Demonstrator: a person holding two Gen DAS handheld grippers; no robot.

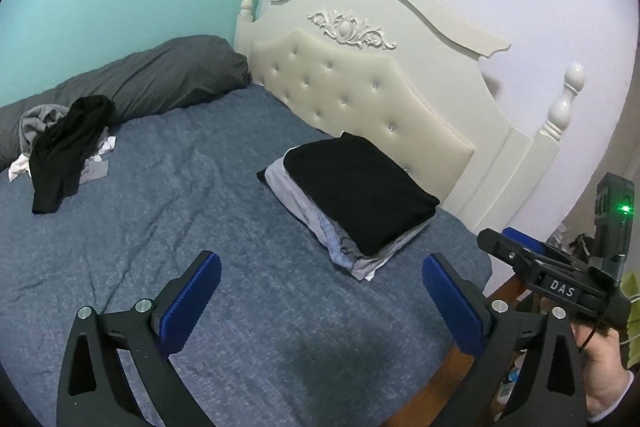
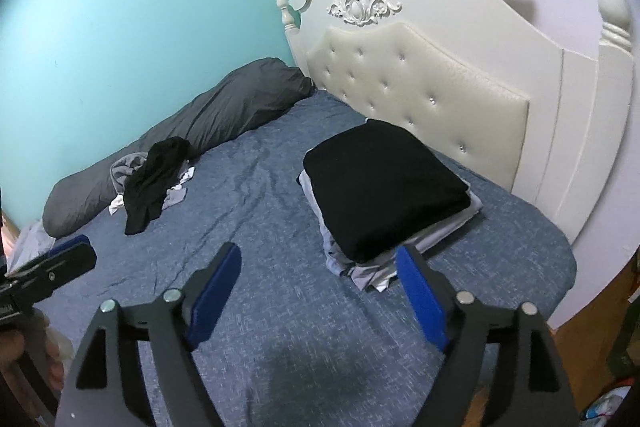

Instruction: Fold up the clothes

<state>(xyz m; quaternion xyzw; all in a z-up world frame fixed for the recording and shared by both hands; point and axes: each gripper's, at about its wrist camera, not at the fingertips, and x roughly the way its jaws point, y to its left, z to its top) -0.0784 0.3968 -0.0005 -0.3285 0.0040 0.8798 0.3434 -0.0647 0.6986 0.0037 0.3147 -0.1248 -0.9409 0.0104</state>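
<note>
You have part of the job behind you: a neat stack of folded clothes (image 2: pixel 384 195), topped by a flat black square garment over pale grey and white layers, sits on the blue woven bedspread (image 2: pixel 280 307) just in front of the cream tufted headboard (image 2: pixel 420 95). What is left, as far as you can see, is the loose heap of unfolded clothes (image 1: pixel 64 151) well apart from the stack, near the long dark grey bolster pillow (image 1: pixel 160 79) along the teal wall; it shows a crumpled black garment draped over grey and white pieces, limp and tangled, with no clear edges to grab. Your left gripper (image 1: pixel 320 291) hangs over bare bedspread with its blue-padded jaws spread wide and nothing between them. Your right gripper (image 2: pixel 320 291) is likewise released and empty, its right pad close to the stack's near corner; whether it touches the cloth, you cannot tell. Judging by this, your next piece waits in the heap
</note>
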